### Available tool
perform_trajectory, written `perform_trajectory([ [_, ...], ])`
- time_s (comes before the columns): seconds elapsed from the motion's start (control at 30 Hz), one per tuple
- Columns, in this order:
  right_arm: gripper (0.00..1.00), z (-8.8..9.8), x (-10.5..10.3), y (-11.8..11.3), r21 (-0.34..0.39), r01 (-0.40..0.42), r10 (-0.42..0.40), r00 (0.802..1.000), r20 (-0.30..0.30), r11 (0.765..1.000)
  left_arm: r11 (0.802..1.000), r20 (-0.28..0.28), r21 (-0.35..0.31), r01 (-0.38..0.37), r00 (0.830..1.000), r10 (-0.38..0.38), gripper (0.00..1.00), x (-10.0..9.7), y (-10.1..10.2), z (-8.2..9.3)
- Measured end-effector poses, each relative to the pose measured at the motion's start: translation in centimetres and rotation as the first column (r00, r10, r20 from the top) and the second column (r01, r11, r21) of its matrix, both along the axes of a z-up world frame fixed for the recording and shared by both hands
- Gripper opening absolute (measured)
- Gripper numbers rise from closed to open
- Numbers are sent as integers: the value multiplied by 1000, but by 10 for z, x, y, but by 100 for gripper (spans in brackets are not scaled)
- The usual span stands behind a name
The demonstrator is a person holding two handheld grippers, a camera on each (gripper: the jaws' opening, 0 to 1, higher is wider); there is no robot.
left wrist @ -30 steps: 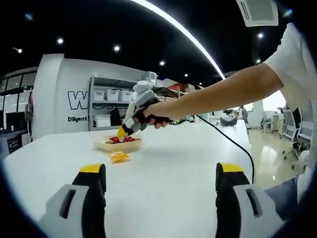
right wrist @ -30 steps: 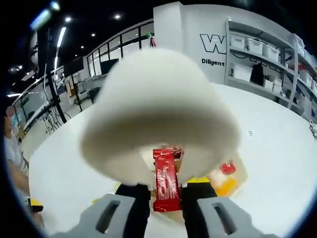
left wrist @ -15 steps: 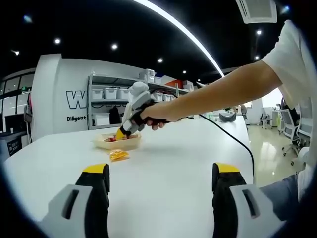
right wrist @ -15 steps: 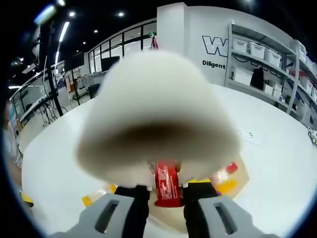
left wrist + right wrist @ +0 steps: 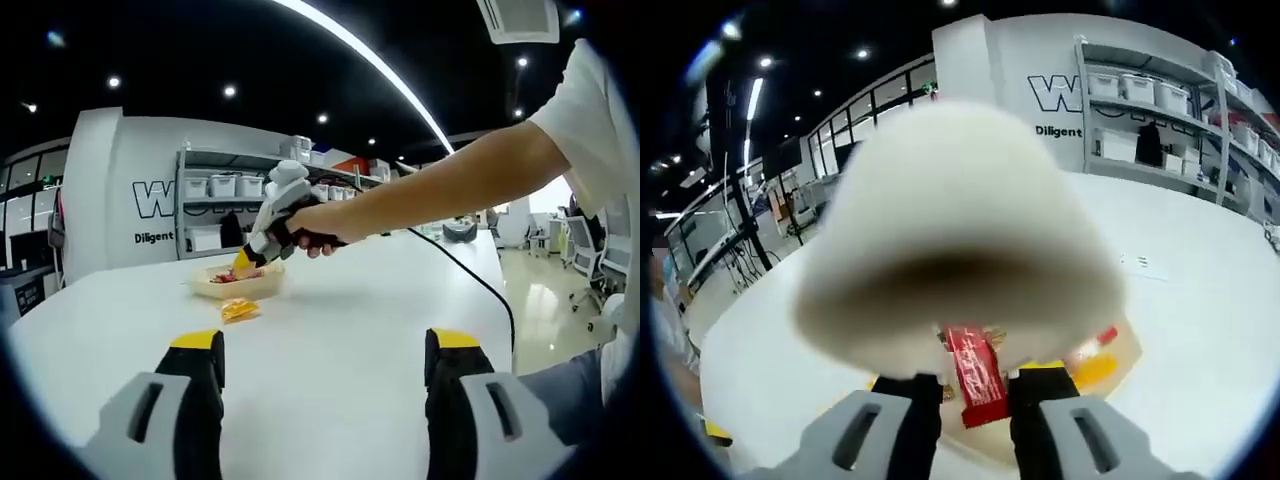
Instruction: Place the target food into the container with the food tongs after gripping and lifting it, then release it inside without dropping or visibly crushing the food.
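While the right gripper (image 5: 975,385) clenches a red snack packet (image 5: 975,375) over the container (image 5: 236,287), the left gripper (image 5: 325,365) hangs released above the desk (image 5: 330,310).

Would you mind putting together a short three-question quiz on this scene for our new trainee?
1. True or false: the right gripper is shut on the red packet.
2. Multiple choice: the yellow packet lies (A) inside the tray, (B) on the table beside the tray, (C) between the left gripper's jaws.
3. Fill in: the left gripper has its jaws ____, with nothing between them.

Key:
1. True; the packet stands between its jaws over the tray.
2. B; it lies on the white table.
3. Open.
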State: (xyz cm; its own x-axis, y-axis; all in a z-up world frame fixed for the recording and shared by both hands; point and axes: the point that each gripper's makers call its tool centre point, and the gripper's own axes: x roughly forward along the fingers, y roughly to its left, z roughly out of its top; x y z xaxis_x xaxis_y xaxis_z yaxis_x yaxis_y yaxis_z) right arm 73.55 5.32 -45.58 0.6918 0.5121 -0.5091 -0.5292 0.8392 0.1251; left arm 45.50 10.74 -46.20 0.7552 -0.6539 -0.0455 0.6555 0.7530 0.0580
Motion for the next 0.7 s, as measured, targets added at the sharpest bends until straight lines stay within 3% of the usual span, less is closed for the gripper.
perform_trajectory([
  [0.53, 19, 20, -49, 22, 70, -72, 72, 997, -1, 995, 1000, -2, 10, -9, 1000, 9, 80, 2, 2, -2],
  [0.7, 19, 13, -69, 36, 108, -102, 106, 994, -33, 989, 1000, -16, 5, -12, 1000, 12, 79, 4, 3, -3],
])
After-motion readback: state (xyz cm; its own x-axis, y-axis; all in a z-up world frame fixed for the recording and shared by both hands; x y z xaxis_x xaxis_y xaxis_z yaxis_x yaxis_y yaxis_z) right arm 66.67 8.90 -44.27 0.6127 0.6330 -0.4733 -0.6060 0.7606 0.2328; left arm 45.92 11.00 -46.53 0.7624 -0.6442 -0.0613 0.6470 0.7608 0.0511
